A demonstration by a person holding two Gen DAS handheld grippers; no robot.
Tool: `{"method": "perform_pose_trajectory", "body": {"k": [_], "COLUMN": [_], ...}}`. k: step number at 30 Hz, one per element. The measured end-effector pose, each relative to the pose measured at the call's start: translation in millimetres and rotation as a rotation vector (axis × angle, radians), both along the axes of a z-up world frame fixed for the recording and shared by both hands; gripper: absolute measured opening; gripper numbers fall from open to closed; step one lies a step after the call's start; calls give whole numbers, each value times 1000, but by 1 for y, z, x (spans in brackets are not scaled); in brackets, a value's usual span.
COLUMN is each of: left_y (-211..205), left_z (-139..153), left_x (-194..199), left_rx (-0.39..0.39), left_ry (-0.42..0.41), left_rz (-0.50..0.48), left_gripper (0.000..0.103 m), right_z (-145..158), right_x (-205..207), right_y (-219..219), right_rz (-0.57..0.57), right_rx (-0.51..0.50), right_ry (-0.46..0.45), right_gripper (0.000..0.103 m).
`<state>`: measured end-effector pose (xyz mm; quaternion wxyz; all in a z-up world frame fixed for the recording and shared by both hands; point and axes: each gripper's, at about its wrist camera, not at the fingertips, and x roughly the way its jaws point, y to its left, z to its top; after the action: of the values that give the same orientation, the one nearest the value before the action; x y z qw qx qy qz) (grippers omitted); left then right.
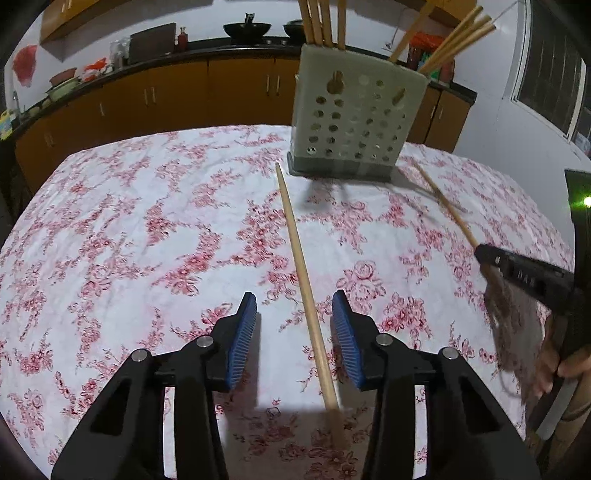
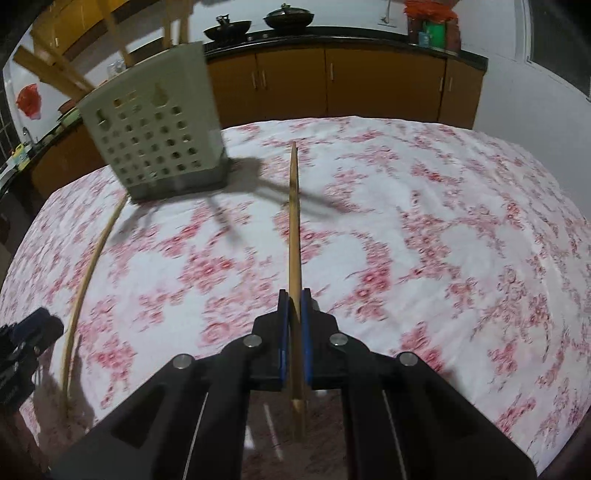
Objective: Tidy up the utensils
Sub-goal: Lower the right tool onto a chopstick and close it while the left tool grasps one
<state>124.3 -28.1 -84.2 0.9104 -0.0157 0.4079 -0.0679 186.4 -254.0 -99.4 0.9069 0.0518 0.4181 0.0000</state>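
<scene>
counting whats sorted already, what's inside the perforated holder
Wooden chopsticks stand inside the perforated holder, tops fanning out above its rim. Its walls hide their lower ends, so an exact count isn't possible.

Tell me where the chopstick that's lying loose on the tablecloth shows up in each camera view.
Left wrist view: the loose chopstick runs up the centre, between the left gripper's open fingers, untouched.
Right wrist view: it curves along the left edge, well away from the right gripper, which grips another chopstick.
Shared landmark: the perforated holder, beside the loose chopstick's far end.
</scene>
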Motion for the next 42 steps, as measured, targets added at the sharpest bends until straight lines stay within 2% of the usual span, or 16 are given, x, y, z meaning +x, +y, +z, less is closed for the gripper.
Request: {"method": "perform_pose_trajectory", "body": {"k": [5,16,25,30,42], "left_y": [-4,-2,18,22,22], "left_z": [-5,-9,-8,-8,-8], "left_x": [2,12,37,35,28], "left_rx": [15,39,32,12,24], "left_ry": [22,37,37,38,39], "left_rz": [-6,-11,39,27,12], "left_gripper": [39,8,8,8,8], "right_z": [-1,-1,-1,-1,-1], "right_x": [7,10,10,9,6], "right_y": [-2,-4,-4,-4,-2], "right_rz": [-3,-4,-3,-1,6], "right_rx": [-10,-1,2,6,10], "right_ry": [-13,-14,-13,-14,-14], "right_gripper": [8,8,8,9,9]}}
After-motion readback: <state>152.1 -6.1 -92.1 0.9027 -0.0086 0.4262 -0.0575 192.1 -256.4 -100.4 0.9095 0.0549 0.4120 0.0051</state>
